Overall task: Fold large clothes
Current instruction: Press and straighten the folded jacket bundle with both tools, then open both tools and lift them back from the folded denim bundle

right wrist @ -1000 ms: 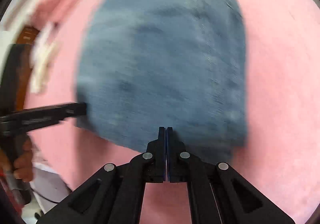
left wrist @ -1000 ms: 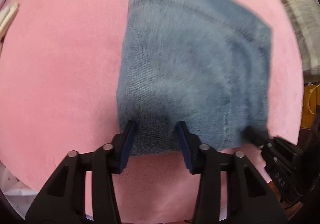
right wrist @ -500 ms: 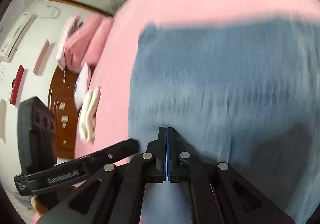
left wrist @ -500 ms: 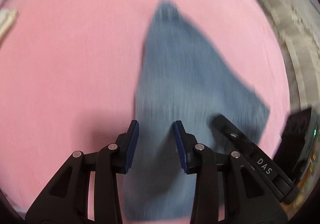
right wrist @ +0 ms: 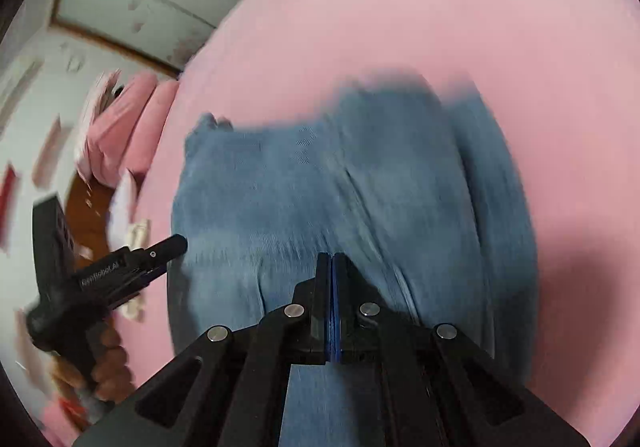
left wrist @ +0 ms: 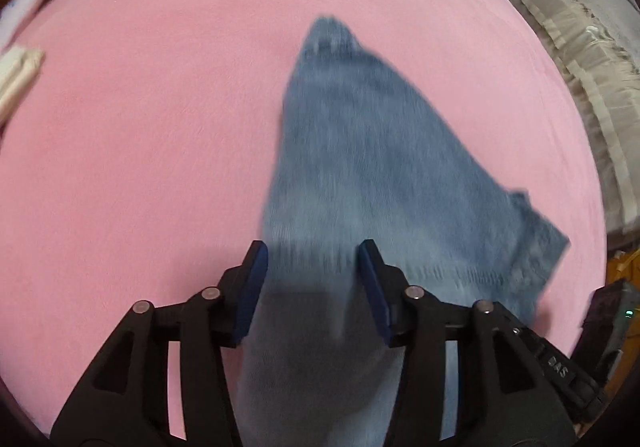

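Blue denim garment (left wrist: 360,175) lies on the pink bed (left wrist: 140,127), running straight ahead from under both tools, long axis pointing away. Left gripper (left wrist: 314,279) just been opening — pads half apart, cloth passing between them, apparently not pinched. Right gripper (right wrist: 332,287) pressed fully shut over the denim — whether any cloth is caught, cannot tell.

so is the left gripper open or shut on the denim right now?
Open. The left gripper has a clear gap between its blue pads, just widened; the blue denim garment lies between them, unpinched.
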`<state>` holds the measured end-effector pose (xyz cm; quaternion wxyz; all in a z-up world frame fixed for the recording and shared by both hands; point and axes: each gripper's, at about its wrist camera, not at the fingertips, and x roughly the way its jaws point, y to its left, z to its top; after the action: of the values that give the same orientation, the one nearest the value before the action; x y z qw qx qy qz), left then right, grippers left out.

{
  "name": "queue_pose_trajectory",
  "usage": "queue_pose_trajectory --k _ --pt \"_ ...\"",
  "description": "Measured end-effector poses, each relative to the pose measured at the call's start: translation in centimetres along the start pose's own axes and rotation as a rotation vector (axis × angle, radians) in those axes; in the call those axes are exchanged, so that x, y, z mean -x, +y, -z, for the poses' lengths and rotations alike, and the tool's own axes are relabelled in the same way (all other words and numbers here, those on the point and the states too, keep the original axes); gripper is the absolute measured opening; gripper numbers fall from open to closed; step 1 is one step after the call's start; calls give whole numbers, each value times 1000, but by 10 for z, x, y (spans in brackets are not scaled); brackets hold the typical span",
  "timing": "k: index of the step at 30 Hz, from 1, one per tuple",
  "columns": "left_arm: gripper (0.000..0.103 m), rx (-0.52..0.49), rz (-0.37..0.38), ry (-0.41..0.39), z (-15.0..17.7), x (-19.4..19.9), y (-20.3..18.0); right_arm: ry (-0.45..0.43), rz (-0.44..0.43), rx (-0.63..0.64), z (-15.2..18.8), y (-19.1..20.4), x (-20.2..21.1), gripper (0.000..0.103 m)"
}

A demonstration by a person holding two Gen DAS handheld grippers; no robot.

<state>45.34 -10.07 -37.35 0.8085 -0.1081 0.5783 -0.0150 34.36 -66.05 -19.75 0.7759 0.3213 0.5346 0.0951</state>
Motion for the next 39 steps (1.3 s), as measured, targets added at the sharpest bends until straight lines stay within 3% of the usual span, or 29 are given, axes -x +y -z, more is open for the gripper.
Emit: queue_pose_trajectory --k 2,4,6,8,9,11,15,18,20,23,26,31,33,39 --pt "50 8 0 13 17 4 0 -15 -54 -104 22 -20 6 0" --pt "51 -45 -29 15 34 12 -4 -14 -48 -121 45 -23 13 0" --pt "52 -127 -91 78 57 11 -14 -24 14 -92 63 -17 25 0" --pt "53 -185 -131 72 80 18 -16 -20 71 -78 75 -10 29 0" --pt "53 -203 -120 53 95 27 -15 5 106 -78 83 -6 29 0" --pt "53 -216 -105 112 111 31 -13 21 161 -79 96 3 30 0" --pt "54 -237 -86 279 138 39 -3 86 307 -30 130 16 47 0" --pt "54 -236 -105 358 152 50 7 77 357 -11 160 30 68 17" --pt "54 -239 -116 336 158 65 13 61 359 -17 177 44 81 41" --pt "54 -287 -165 267 168 98 17 59 388 -18 200 64 91 68" --pt "54 -310 -204 312 175 114 14 65 457 27 215 83 113 84" --pt "54 -224 -167 326 150 139 46 88 458 142 226 143 105 84" --pt "63 -193 -141 320 150 148 55 88 468 195 232 162 109 84" --pt "70 -243 -127 316 147 140 44 55 460 293 238 192 122 86"
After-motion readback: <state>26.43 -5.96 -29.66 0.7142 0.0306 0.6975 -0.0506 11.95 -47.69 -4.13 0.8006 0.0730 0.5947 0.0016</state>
